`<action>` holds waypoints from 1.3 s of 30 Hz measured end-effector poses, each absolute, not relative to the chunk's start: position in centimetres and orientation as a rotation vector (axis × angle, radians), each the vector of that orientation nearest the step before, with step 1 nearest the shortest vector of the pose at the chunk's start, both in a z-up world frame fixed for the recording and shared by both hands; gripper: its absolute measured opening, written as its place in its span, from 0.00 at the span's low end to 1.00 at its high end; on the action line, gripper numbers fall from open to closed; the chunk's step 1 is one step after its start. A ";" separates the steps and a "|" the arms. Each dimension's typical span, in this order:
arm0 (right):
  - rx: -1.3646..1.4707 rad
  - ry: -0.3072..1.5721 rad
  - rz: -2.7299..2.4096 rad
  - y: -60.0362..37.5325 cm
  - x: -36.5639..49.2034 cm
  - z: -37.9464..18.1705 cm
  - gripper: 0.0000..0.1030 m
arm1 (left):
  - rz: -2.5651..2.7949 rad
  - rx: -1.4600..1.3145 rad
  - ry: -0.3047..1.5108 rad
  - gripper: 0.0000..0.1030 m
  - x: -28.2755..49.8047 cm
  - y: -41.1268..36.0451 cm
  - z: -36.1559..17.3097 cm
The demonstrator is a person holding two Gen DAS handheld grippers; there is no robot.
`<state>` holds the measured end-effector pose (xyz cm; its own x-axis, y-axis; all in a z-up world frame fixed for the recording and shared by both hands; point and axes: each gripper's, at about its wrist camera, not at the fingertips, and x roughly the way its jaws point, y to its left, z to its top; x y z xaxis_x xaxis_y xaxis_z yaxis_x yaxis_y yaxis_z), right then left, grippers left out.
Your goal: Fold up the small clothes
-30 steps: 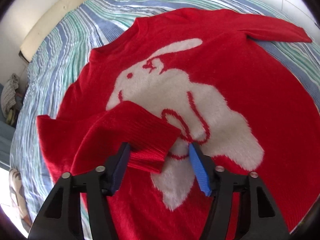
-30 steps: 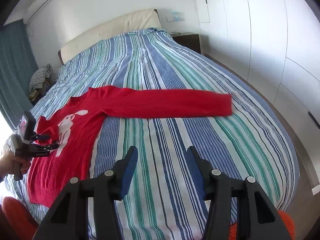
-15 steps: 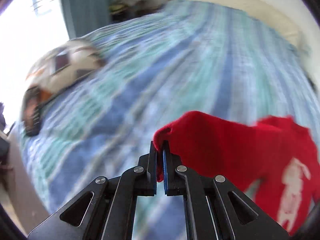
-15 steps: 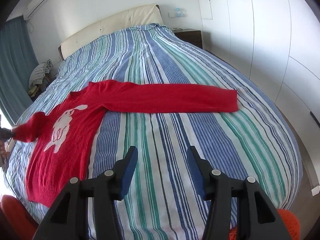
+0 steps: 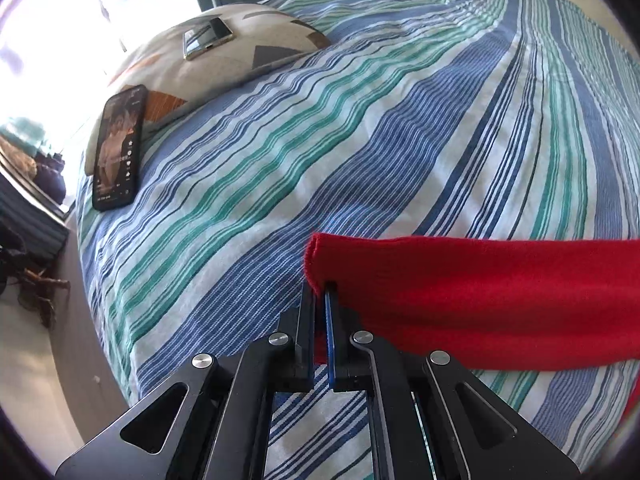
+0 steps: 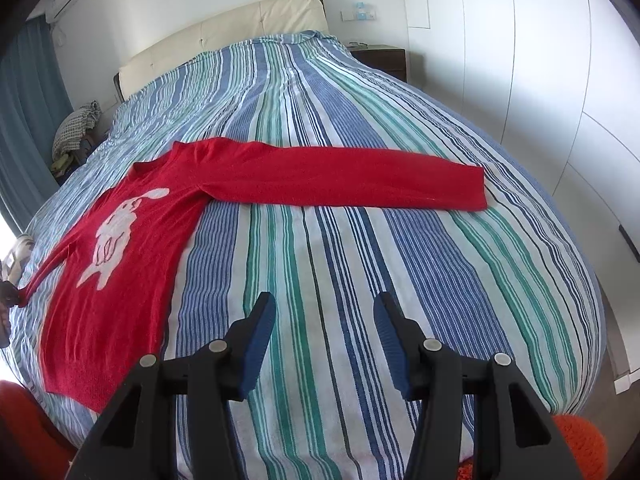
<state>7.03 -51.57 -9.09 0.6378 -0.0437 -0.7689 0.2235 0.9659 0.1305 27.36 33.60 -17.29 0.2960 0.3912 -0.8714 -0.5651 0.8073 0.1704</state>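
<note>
A red sweater (image 6: 120, 248) with a white rabbit on the front lies flat on the striped bed. Its right sleeve (image 6: 360, 180) is stretched out straight across the bed. My left gripper (image 5: 320, 292) is shut on the cuff of the left sleeve (image 5: 460, 288) and holds it pulled out sideways just above the bedcover; this sleeve also shows in the right wrist view (image 6: 44, 272), drawn out to the far left. My right gripper (image 6: 324, 320) is open and empty, hovering over bare bedcover near the foot of the bed, well short of the sweater.
The striped bedcover (image 6: 360, 280) fills both views. A patterned cushion (image 5: 224, 56) at the bed's edge carries two phones (image 5: 118, 148) (image 5: 207, 37). The headboard (image 6: 224, 36), a nightstand (image 6: 384, 60) and white wardrobe doors (image 6: 540, 80) border the bed. The floor drops off at the left (image 5: 60, 300).
My left gripper closed on the folded-in left sleeve cuff and pulled it outward off the sweater's body, so the sleeve now lies stretched sideways. My right gripper stayed open, drifting slightly.
</note>
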 end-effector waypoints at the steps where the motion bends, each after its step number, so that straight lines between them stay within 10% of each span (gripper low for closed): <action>1: 0.219 0.870 -0.155 -51.5 7.1 -9.1 0.50 | 0.648 -0.183 1.106 0.02 27.4 33.7 -17.7; 9: 0.222 0.876 -0.171 -51.8 7.0 -9.2 0.50 | 0.658 -0.179 1.126 0.05 27.3 33.8 -19.1; 11: 0.222 0.886 -0.168 -51.7 7.2 -9.4 0.56 | 0.649 -0.161 1.116 0.19 26.9 33.7 -18.7; 13: 0.218 0.890 -0.168 -51.6 7.3 -9.5 0.66 | 0.671 -0.160 1.109 0.67 25.8 34.0 -17.8; 14: 0.218 0.885 -0.168 -51.6 7.2 -9.4 0.67 | 0.681 -0.169 1.099 0.76 25.1 34.2 -17.4; 25: 0.189 0.897 0.139 -43.2 8.4 -7.0 0.67 | 0.075 -0.108 0.947 0.82 14.5 15.8 -9.2; 39: -0.098 1.257 0.355 -33.5 6.1 -15.2 0.62 | -0.153 0.084 1.255 0.80 7.0 2.2 -18.3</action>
<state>6.12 -33.49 -15.17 0.2626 0.2083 -0.9421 -0.3152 0.9414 0.1203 7.00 2.16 -18.35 0.3023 -0.0687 -0.9507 0.1612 0.9867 -0.0201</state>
